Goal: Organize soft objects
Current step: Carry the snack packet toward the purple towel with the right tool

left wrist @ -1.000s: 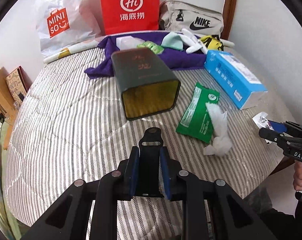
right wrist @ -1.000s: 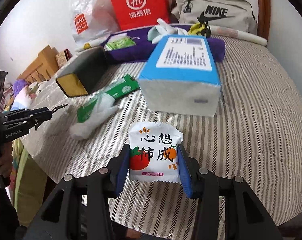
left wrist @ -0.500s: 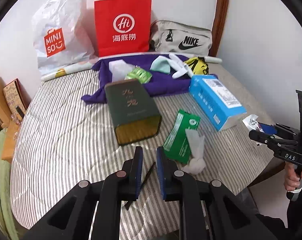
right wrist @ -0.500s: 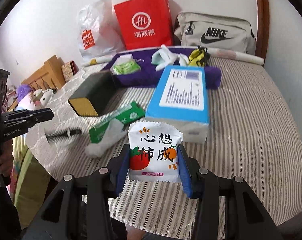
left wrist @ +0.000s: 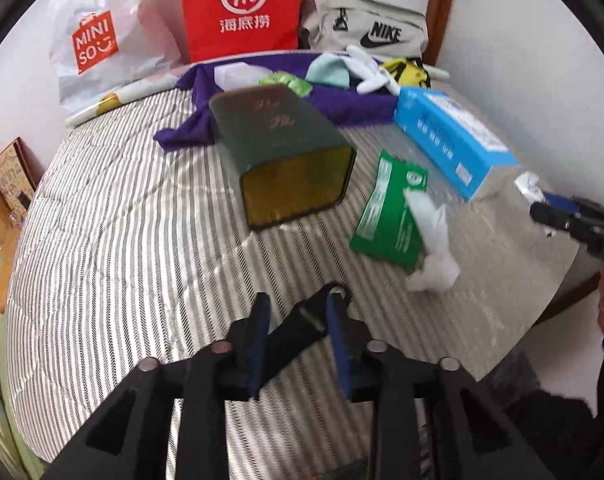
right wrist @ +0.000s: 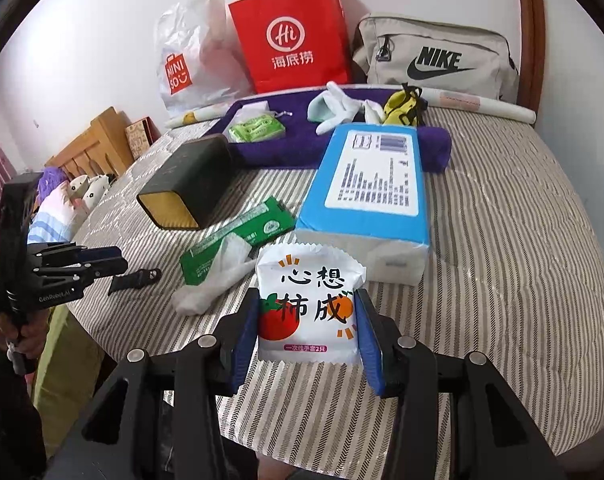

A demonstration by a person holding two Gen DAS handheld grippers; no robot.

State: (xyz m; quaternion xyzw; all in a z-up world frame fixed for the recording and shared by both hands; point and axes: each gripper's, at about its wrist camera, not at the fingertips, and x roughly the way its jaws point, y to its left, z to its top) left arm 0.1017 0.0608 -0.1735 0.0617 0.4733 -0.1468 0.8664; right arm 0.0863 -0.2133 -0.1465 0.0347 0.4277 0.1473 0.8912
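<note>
Striped bedspread (left wrist: 102, 240) blurs; black strap (left wrist: 298, 332) half hidden between opening fingers (left wrist: 259, 332)

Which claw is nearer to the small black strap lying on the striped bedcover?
Left. The left claw is opening right around the small black strap; the right claw, holding a white snack packet, stays farther away.

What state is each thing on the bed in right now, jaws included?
left gripper: jaws opening, black strap between them, not pressed
black strap: lying flat on the bed
right gripper: shut on white snack packet, held upright
dark green tin: on its side, open end toward the camera
green tissue pack: flat, white tissue pulled out
blue box: lying flat, closed
</note>
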